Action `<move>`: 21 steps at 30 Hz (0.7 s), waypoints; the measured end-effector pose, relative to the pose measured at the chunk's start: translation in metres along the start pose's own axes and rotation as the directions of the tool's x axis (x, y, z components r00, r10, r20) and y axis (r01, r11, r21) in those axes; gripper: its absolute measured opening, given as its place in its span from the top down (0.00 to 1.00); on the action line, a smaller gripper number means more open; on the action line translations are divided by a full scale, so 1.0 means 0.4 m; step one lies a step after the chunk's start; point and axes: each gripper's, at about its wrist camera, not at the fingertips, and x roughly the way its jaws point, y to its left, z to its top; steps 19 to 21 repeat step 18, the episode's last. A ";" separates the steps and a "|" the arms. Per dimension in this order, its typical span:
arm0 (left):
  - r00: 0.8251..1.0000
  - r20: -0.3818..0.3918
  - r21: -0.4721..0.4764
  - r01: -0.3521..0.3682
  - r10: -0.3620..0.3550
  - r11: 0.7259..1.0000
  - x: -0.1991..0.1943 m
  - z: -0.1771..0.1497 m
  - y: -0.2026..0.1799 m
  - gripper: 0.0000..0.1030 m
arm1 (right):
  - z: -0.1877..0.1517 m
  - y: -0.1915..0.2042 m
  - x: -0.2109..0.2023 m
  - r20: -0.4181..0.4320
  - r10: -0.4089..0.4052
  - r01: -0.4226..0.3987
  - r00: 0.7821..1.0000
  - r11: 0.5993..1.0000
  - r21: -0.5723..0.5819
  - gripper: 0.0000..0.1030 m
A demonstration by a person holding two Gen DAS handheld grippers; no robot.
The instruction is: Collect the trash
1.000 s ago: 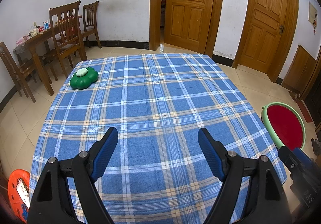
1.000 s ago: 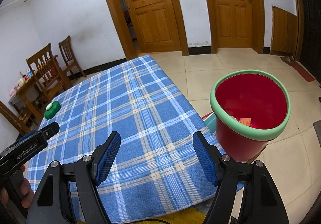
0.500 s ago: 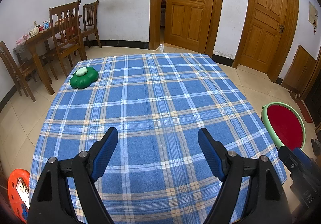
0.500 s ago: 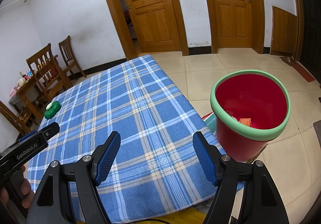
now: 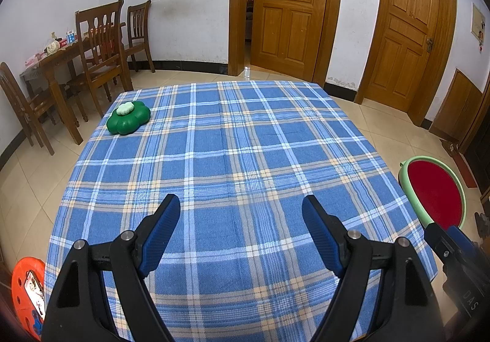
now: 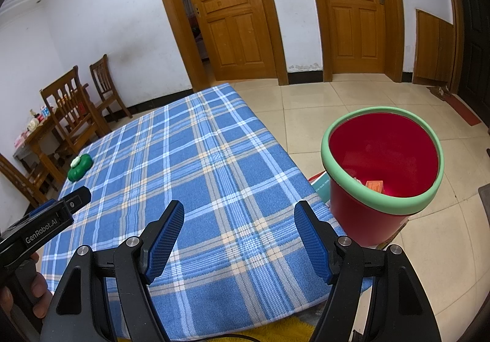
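A red bin with a green rim (image 6: 382,158) stands on the floor right of the table, with an orange packet (image 6: 375,185) lying inside; in the left wrist view the bin (image 5: 435,192) shows at the right edge. My left gripper (image 5: 242,213) hovers open over the near part of the blue plaid tablecloth (image 5: 232,143), nothing between its fingers. My right gripper (image 6: 239,218) is open too, above the cloth's near right corner (image 6: 214,189), left of the bin. A green flower-shaped object with a white top (image 5: 128,120) sits at the far left corner of the table.
Wooden chairs and a side table with small items (image 5: 92,45) stand at the left wall. Two wooden doors (image 5: 291,8) are behind the table. An orange round object (image 5: 27,290) lies at the lower left. A hand (image 6: 18,296) holds the left gripper's handle.
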 end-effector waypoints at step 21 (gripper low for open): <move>1.000 -0.005 -0.001 -0.001 0.001 1.000 0.000 -0.009 -0.003 0.21 | -0.001 0.001 0.000 -0.002 0.000 0.000 1.000 1.000 0.001 0.27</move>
